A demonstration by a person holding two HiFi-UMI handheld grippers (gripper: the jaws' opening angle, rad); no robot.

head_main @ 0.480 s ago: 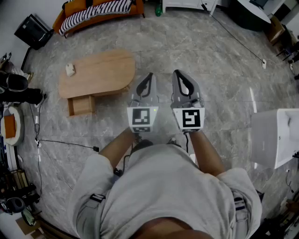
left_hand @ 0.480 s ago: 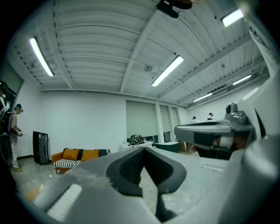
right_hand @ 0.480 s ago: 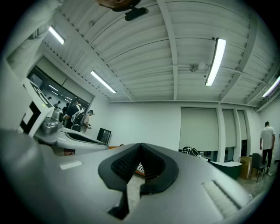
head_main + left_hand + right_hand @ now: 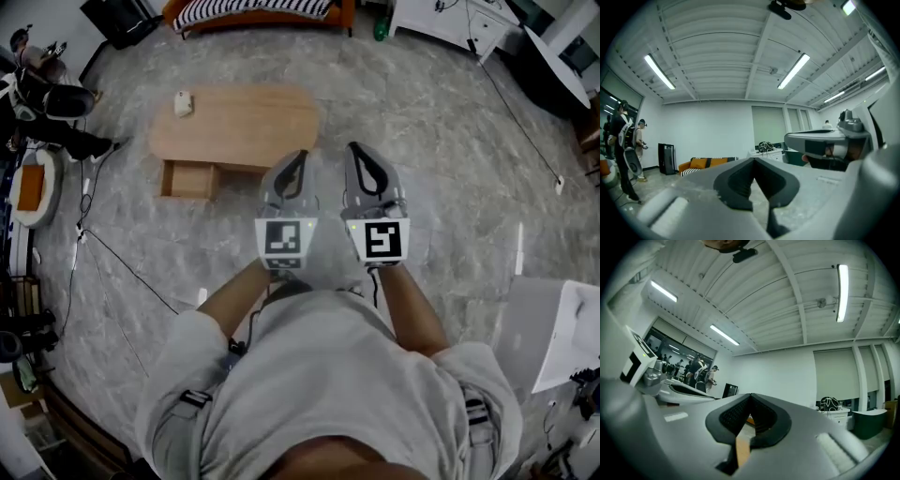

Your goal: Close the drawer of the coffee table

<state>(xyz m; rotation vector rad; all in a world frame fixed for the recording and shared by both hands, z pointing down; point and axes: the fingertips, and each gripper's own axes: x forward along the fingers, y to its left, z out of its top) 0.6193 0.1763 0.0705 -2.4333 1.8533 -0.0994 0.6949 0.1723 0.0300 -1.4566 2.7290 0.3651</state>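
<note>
Head view: the sofa (image 4: 253,9) is cut off by the top edge; only its front strip shows. The small white object (image 4: 183,103) on the coffee table (image 4: 244,127) is too small to identify. The drawer (image 4: 187,178) interior cannot be resolved. The white unit (image 4: 562,328) at right runs past the picture edge. Left gripper view: the left gripper (image 4: 753,161) body blocks the lower picture. Right gripper view: a tan sliver (image 4: 742,446) behind the right gripper (image 4: 750,397) cannot be identified.

Grey marble floor (image 4: 441,150), orange sofa (image 4: 267,17), white walls (image 4: 708,131), ceiling strip lights (image 4: 793,71) lit.
</note>
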